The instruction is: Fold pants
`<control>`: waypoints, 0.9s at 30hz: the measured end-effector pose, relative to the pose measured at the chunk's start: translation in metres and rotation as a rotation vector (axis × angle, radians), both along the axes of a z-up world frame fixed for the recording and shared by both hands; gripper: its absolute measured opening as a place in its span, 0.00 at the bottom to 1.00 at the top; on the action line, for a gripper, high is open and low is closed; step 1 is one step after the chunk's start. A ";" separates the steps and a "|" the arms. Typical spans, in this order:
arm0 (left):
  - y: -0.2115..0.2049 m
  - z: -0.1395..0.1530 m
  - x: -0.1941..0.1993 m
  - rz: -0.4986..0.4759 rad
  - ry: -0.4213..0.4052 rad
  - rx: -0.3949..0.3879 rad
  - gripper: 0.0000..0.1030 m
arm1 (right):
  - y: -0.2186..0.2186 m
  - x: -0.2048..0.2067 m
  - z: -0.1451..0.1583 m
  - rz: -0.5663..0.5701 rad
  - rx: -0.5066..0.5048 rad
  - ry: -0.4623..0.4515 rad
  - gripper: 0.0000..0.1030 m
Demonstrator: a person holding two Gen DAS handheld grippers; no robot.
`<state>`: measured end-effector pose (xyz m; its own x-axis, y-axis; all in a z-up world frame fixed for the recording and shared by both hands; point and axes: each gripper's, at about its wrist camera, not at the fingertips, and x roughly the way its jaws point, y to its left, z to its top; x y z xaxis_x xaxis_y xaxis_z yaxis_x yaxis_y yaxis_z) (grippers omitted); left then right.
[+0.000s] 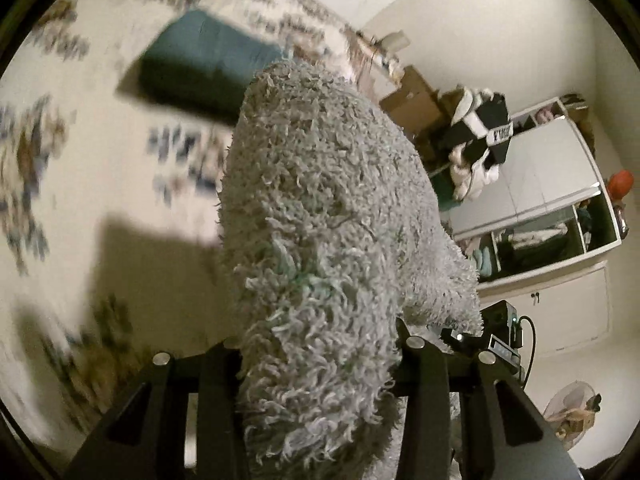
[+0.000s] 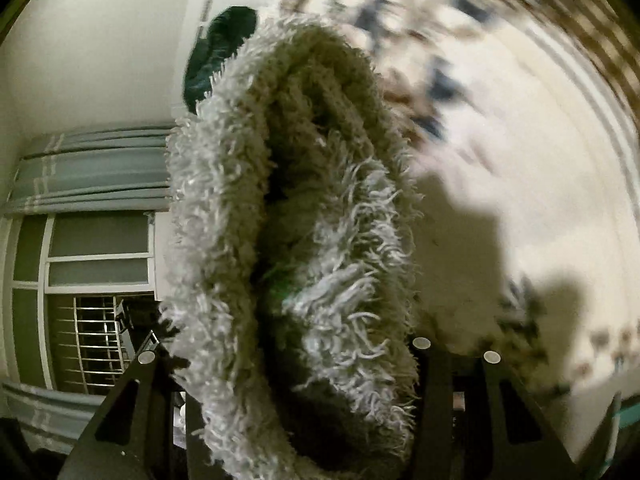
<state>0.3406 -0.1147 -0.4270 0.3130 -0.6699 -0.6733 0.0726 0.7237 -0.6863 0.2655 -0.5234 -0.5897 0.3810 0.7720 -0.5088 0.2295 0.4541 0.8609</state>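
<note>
I hold the fluffy grey pants (image 1: 320,220) up above the bed (image 1: 100,184), I think so that they hang free and I can bring one half over the other. My left claw (image 1: 320,364) is clenched on a thick bunch of the fabric, which fills the whole gap between its fingers. A folded blue cloth (image 1: 204,64) lies on the bed behind. My right claw (image 2: 316,360) also grips the pants (image 2: 296,200); here the fabric curls around a dark hollow between the fingers.
</note>
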 end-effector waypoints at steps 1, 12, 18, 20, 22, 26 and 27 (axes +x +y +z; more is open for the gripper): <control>0.005 0.006 0.017 0.009 -0.009 -0.005 0.35 | 0.006 0.024 0.011 -0.001 -0.005 -0.016 0.49; 0.083 0.014 0.269 0.075 -0.065 -0.016 0.36 | 0.090 0.298 0.046 -0.001 -0.046 -0.103 0.49; 0.104 -0.047 0.362 0.063 0.035 0.068 0.40 | 0.141 0.454 0.014 0.017 -0.126 -0.051 0.49; 0.107 -0.071 0.374 0.055 0.091 0.097 0.42 | 0.147 0.473 -0.009 0.021 -0.167 -0.007 0.49; 0.111 -0.092 0.380 0.053 0.160 0.104 0.45 | 0.150 0.488 -0.025 0.027 -0.197 0.040 0.52; 0.115 -0.083 0.365 0.062 0.121 0.172 0.66 | 0.146 0.481 -0.027 0.001 -0.242 0.074 0.73; 0.114 -0.075 0.359 0.063 0.095 0.221 0.73 | 0.145 0.478 -0.022 -0.005 -0.278 0.073 0.76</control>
<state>0.7000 -0.0007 -0.5019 0.2777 -0.4841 -0.8298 -0.0345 0.8582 -0.5122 0.7431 -0.3787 -0.6115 0.3392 0.5976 -0.7265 0.2887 0.6689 0.6850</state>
